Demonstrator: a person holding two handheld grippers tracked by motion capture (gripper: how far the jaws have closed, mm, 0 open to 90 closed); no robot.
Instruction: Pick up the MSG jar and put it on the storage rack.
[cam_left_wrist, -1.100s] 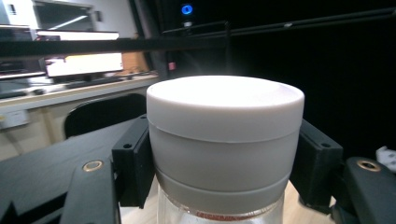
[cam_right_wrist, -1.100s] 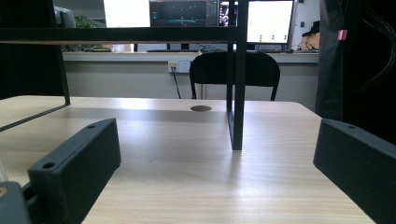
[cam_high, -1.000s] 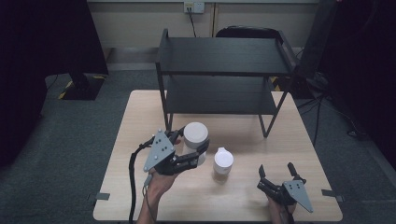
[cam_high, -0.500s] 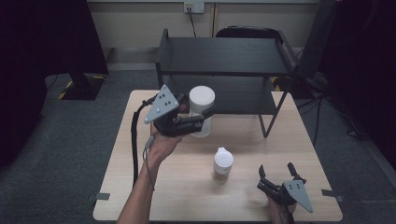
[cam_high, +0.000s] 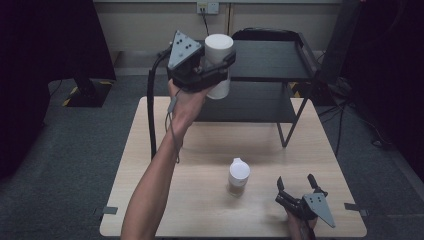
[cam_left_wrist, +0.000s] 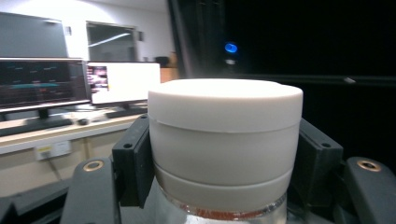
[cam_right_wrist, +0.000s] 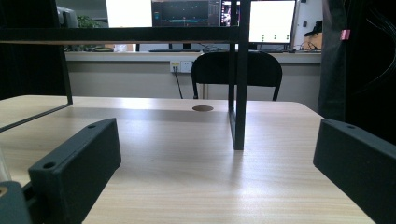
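Two jars (cam_high: 218, 65) (cam_high: 239, 176) (one gripped aloft)

left gripper (cam_high: 220, 62) | white-lidded jar (cam_high: 218, 70) | raised from table to shelf-top height

L forearm (cam_high: 155, 175) reaches up from bottom edge, stretched long & bare, hand (cam_high: 186, 102) wrapped round back of L claw (cam_high: 220, 62). L claw raised high, grey three-cornered plate facing up, cable looping down beside the arm. Its jaws clamped on both sides of a white jar (cam_high: 218, 65); in L claw view, pads pressed flat vs jar wall. R claw (cam_high: 296, 186) low at bottom right, resting near tabletop (cam_high: 200, 210), jaws spread wide w/ nothing between.
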